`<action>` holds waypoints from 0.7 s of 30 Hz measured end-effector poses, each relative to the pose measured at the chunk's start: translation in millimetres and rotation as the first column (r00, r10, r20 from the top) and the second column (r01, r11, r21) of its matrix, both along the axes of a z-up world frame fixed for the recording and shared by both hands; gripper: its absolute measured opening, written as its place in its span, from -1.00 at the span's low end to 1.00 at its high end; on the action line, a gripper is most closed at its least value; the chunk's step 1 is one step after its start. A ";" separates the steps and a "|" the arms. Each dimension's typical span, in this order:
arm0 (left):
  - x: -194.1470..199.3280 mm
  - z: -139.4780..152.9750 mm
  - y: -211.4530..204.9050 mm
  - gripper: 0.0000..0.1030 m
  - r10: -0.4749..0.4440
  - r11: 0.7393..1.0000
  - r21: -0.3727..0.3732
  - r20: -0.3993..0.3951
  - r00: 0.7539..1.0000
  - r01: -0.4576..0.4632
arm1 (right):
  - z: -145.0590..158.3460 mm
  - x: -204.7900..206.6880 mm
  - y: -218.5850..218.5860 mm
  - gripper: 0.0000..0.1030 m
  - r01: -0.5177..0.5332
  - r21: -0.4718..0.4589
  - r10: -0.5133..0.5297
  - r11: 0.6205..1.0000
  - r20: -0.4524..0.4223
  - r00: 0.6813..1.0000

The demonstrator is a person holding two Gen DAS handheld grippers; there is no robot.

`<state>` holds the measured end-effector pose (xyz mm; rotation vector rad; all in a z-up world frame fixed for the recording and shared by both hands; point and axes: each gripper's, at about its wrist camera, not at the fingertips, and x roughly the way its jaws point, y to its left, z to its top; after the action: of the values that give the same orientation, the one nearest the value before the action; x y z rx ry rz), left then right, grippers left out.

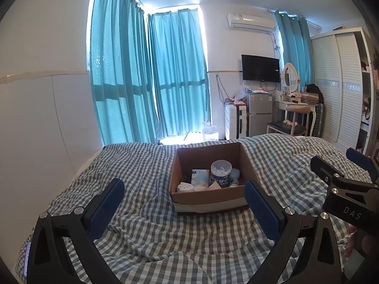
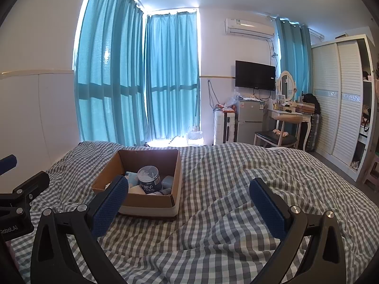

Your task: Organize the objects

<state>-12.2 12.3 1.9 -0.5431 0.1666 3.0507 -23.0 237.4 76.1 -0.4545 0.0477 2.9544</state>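
Ahead of the claw, backlit teal curtains [image 1: 146,75] hang on white walls; farther right stand a black wall television [image 1: 260,68], grey fridge [image 1: 259,113] and white louvred wardrobe [image 1: 336,87].

Grey-white checked bedcover [image 1: 146,165]; brown box [image 1: 208,203]; teal curtains [image 1: 175,75].

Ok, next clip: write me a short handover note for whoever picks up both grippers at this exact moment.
Left gripper: open, empty, held above the checked quilt, pointed at the cardboard box.
Right gripper: open, empty, beside it, the box off to its left.
The box sits open on the quilt, holding a round tub, a light blue packet and a few small items.
Done: those things lie in the box.
Left: nothing loose shows on the quilt; what remains to sort cannot be told from these views.
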 end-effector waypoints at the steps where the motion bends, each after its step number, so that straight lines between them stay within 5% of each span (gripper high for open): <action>1: 0.0 0.0 0.0 1.00 0.001 1.000 0.000 -0.001 1.000 -0.001 | 0.1 -0.4 0.0 0.99 0.000 0.001 0.000 1.000 0.000 1.000; 21: -1.2 -2.2 -0.2 1.00 -0.010 1.000 0.012 0.010 1.000 0.010 | -2.5 -0.4 1.0 0.99 -0.013 0.000 0.013 1.000 0.009 1.000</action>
<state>-13.4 12.1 -0.3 -0.5546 0.1508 3.0367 -23.4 238.5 73.6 -0.4696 0.0445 2.9650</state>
